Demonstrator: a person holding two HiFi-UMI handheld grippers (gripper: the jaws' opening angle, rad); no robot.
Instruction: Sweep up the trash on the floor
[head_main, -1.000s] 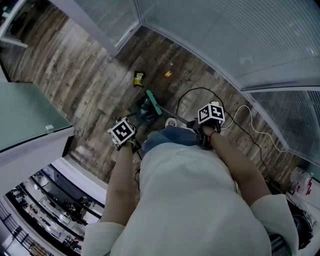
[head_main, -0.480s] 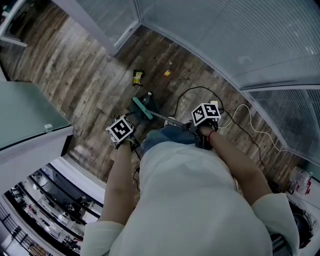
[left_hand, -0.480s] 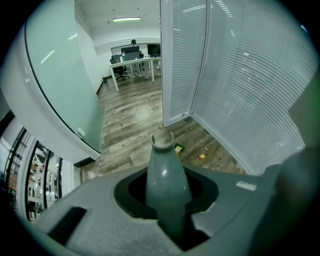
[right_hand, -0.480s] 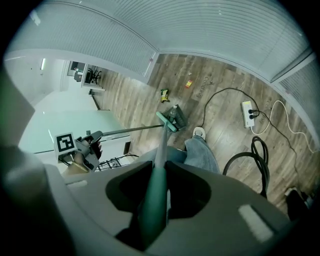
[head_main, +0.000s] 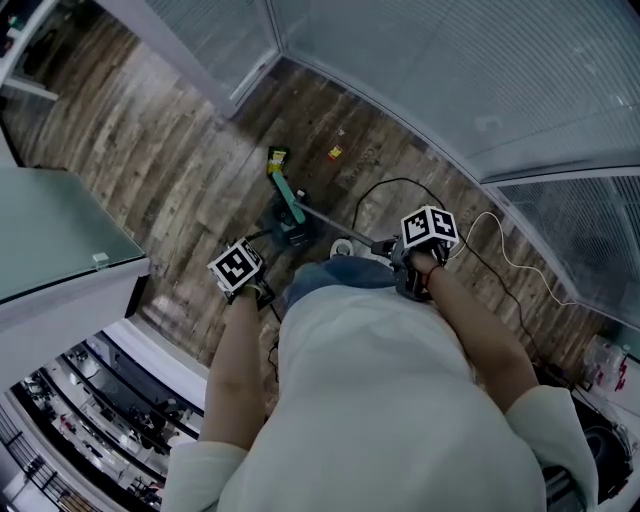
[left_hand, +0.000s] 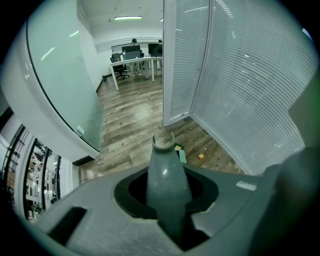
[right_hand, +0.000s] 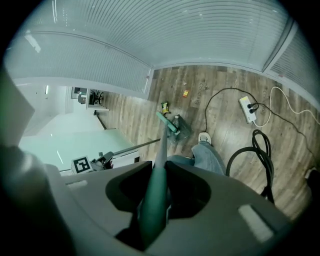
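currently left gripper (left_hand: 170, 220) clamps the dustpan handle (left_hand: 167, 172). right gripper (right_hand: 152, 215) pinches the broom handle (right_hand: 161, 149); broom head (head_main: 286, 192) sits just beside a wrapper (head_main: 277, 156).

Setting: open-plan office. Evidence:
- long white desks (left_hand: 134, 60) with dark monitors and black wheeled chairs (left_hand: 120, 71)
- frosted green-tinted glass partition (left_hand: 60, 80)
- white slatted blinds (left_hand: 240, 90) on the walls
- grey-brown wood-plank floor (left_hand: 131, 117)
- ceiling strip light (left_hand: 127, 18)
- white power strip (right_hand: 248, 108) with trailing cables
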